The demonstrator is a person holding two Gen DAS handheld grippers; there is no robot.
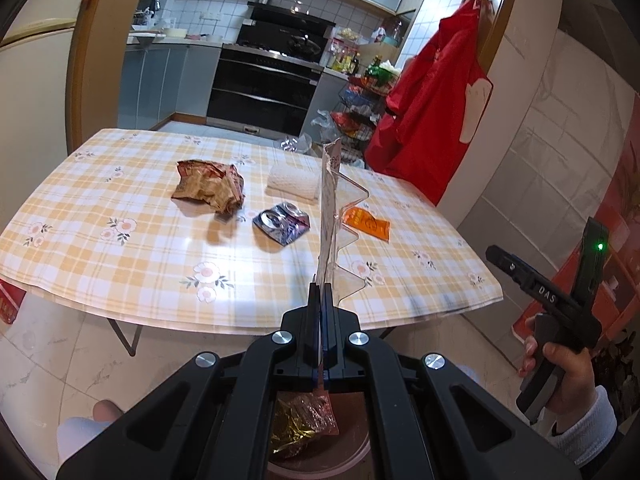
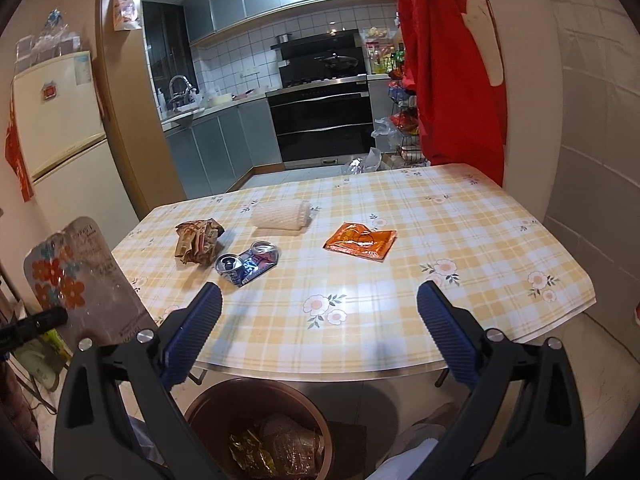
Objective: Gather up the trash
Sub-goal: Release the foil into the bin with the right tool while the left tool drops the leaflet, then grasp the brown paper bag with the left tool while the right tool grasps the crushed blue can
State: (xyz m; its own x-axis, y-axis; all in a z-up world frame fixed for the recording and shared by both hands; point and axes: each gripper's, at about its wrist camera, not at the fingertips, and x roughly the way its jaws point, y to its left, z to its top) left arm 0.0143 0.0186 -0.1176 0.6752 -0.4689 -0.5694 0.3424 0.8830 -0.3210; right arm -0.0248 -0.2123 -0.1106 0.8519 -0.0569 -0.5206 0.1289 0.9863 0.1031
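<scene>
My left gripper is shut on a clear plastic blister tray, held upright above the brown trash bin; the tray also shows at the left of the right wrist view. My right gripper is open and empty, above the bin at the table's near edge. On the checkered table lie a crumpled brown wrapper, a crushed blue can, an orange sachet and a white foam sleeve. The bin holds gold and clear wrappers.
A red apron hangs on the doorframe at the right. A fridge stands at the left. The kitchen with an oven lies beyond the table. A wire rack of goods stands behind the table.
</scene>
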